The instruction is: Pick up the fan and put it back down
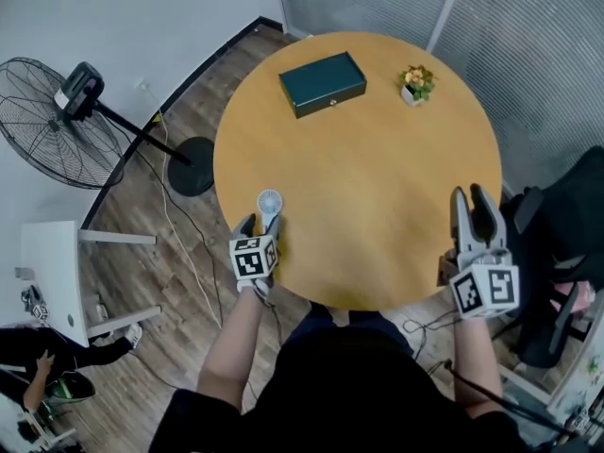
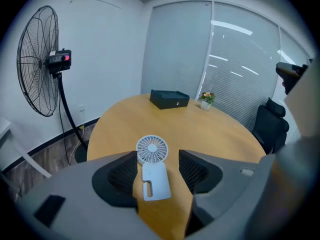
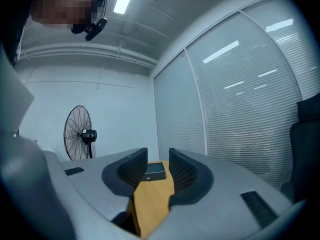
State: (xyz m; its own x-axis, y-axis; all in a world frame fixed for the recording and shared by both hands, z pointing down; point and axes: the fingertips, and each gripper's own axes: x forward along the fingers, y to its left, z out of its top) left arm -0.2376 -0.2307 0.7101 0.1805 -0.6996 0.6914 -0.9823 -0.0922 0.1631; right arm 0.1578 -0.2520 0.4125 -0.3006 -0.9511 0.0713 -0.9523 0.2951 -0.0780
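A small white hand-held fan (image 1: 270, 202) lies flat on the round wooden table (image 1: 377, 196), near its left front edge. In the left gripper view the fan (image 2: 152, 170) has its round head pointing away and its handle towards me. My left gripper (image 1: 261, 226) reaches down over the handle, one jaw on each side. The left gripper (image 2: 157, 163) is open; gaps show between the pads and the handle. My right gripper (image 1: 469, 196) hovers level at the table's right front edge. This right gripper (image 3: 158, 165) is open with nothing between its jaws.
A dark green box (image 1: 322, 83) and a small potted plant (image 1: 415, 83) stand at the table's far side. A black floor fan (image 1: 57, 121) stands left, beside a white desk (image 1: 47, 281). A black office chair (image 1: 566, 243) stands right. A person (image 1: 38, 357) sits lower left.
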